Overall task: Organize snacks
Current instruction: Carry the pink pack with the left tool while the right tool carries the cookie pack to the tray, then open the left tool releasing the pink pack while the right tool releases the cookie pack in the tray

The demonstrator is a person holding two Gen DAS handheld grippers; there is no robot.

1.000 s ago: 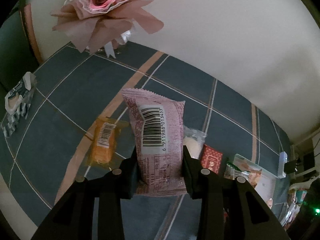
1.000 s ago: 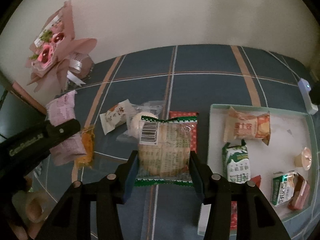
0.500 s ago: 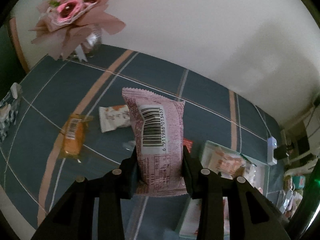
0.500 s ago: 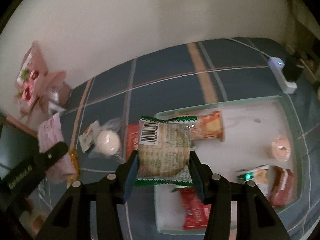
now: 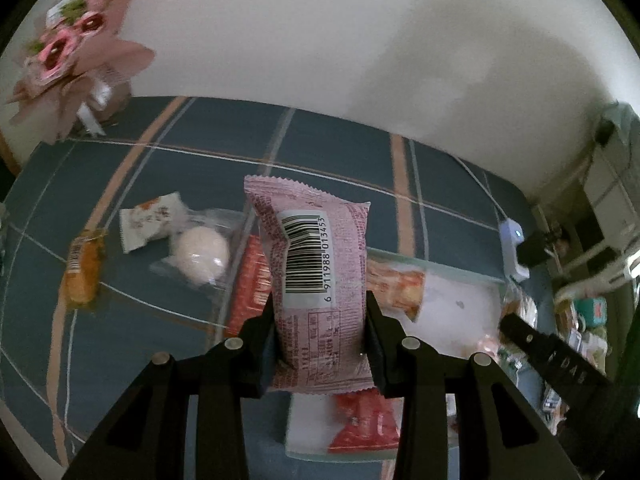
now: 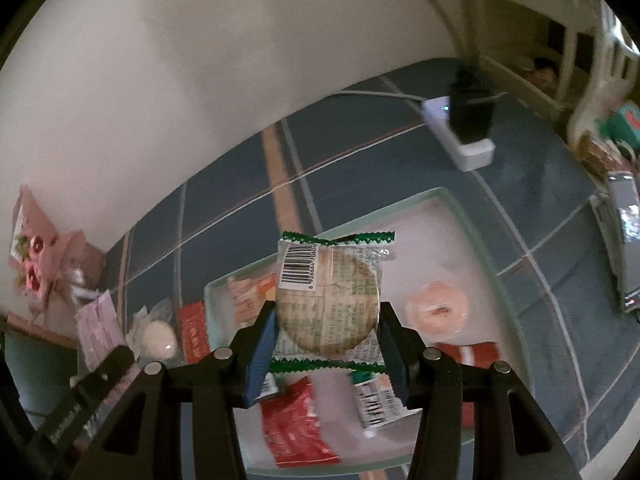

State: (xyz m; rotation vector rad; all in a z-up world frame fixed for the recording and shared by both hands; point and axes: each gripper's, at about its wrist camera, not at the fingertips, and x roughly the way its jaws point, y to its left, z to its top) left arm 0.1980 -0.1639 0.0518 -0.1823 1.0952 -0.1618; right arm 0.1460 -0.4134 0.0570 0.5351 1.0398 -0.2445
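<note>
My left gripper [image 5: 320, 328] is shut on a pink snack packet [image 5: 316, 280] with a barcode, held above the left edge of the pale green tray [image 5: 460, 276]. My right gripper [image 6: 326, 340] is shut on a round biscuit in a clear green-edged packet [image 6: 330, 300], held over the middle of the tray [image 6: 476, 236]. The tray holds an orange packet [image 6: 248, 294], a red packet [image 6: 292, 428], a peach jelly cup [image 6: 438, 310] and a small milk carton [image 6: 374, 400]. The left gripper with its pink packet [image 6: 98, 328] shows at the right wrist view's left.
On the blue checked cloth left of the tray lie a red packet [image 5: 252, 284], a white bun in clear wrap [image 5: 200, 254], a white wrapped snack [image 5: 150, 222] and an orange cake packet [image 5: 82, 274]. A pink bouquet [image 5: 68, 52] stands far left. A white power strip [image 6: 460, 136] lies behind the tray.
Both grippers have moved right with their packets. The right gripper now hangs over the tray's middle; the left has reached the tray's left edge.
</note>
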